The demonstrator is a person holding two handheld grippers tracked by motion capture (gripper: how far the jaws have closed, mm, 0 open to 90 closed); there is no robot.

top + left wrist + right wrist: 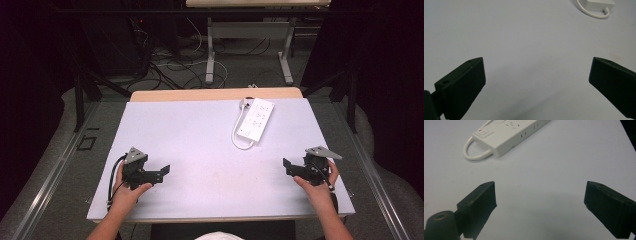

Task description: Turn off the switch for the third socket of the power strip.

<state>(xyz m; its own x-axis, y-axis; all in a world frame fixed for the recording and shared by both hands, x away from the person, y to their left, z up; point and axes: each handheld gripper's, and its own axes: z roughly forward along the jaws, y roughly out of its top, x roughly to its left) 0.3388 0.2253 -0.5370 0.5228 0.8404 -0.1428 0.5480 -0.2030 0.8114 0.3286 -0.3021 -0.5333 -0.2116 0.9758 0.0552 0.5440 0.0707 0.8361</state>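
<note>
**White power strip lies far right, both tools idle**

Pale, matte sheeting covers the surface (pixel 200 145), smooth but for a few faint scuffs. A white plastic power strip (pixel 256 119), a flat oblong block with rounded corners and rows of sockets, lies at the far right, its thick round cable (pixel 239 141) looped in a curve at its near end. The left hand-held gripper (pixel 162 171), black and angular with a grey three-cornered plate on top, rests at the near left; its blocky jaws stand wide apart with nothing between them. The right hand-held gripper (pixel 286 165) sits at the near right, equally wide open and empty. Both are well apart from the strip.
</note>
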